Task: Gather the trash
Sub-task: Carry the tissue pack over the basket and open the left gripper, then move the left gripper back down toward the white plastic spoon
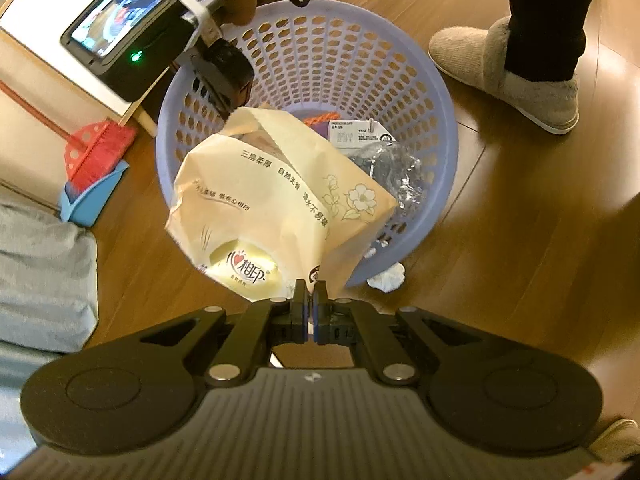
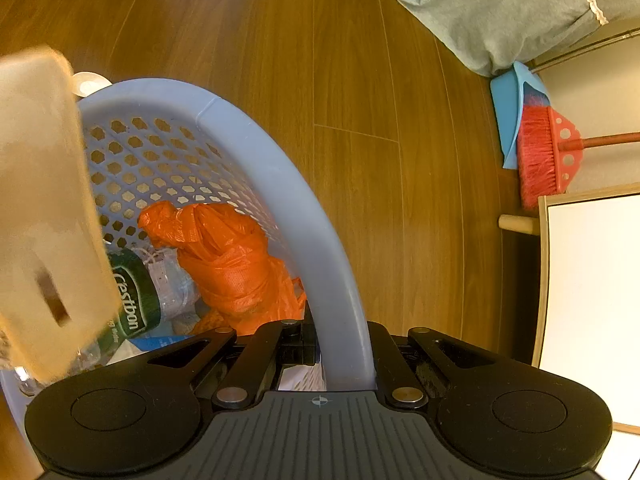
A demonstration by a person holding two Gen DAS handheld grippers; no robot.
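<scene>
the left gripper (image 1: 310,294) pinches the near edge of a beige tissue packet (image 1: 276,208), its jaws pressed together on the wrapper, so the packet hangs over the near rim of the lilac basket (image 1: 444,120) — placed to fall inside. the right gripper (image 2: 340,344) straddles the basket's rim, apparently clamping it to steady the basket. an orange bag (image 2: 228,260) and a plastic bottle (image 2: 136,300) already lie within, while a crumpled tissue (image 1: 387,277) waits on the floor (image 1: 520,220) just beside it.
</scene>
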